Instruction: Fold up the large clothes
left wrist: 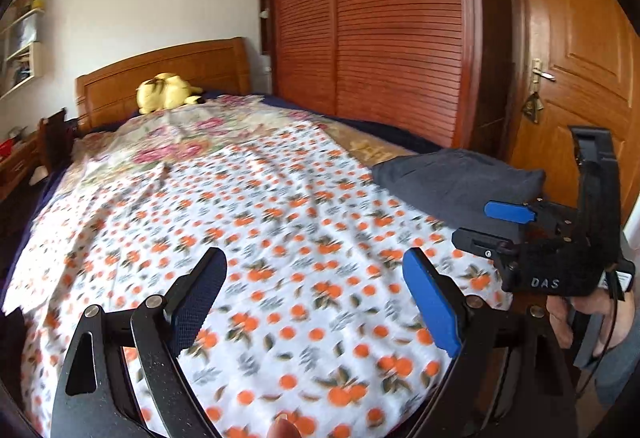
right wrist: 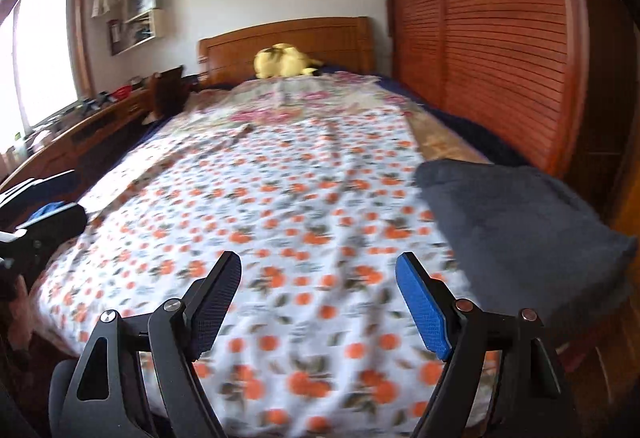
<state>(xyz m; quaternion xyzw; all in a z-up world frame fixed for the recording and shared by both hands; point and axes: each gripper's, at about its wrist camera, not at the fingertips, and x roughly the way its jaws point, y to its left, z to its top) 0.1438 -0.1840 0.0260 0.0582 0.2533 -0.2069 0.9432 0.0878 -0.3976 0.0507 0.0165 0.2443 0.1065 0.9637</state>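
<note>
A large white cloth printed with oranges (left wrist: 280, 222) (right wrist: 288, 205) lies spread across the bed, blurred by motion. A folded dark grey garment (left wrist: 452, 181) (right wrist: 516, 222) rests on the bed's near right corner. My left gripper (left wrist: 316, 262) hovers open over the printed cloth with nothing between its fingers. My right gripper (right wrist: 320, 262) is likewise open and empty above the cloth, with the grey garment just to its right. In the left wrist view the right gripper (left wrist: 486, 226) shows in a hand beside the grey garment. The left gripper (right wrist: 52, 215) peeks in at the right wrist view's left edge.
A pink-flowered sheet (left wrist: 180, 141) covers the far half of the bed, and a yellow plush toy (left wrist: 164, 91) lies by the wooden headboard (left wrist: 160, 69). A slatted wardrobe (left wrist: 380, 29) and a door (left wrist: 572, 57) stand to the right; a cluttered desk (right wrist: 72, 133) runs along the left.
</note>
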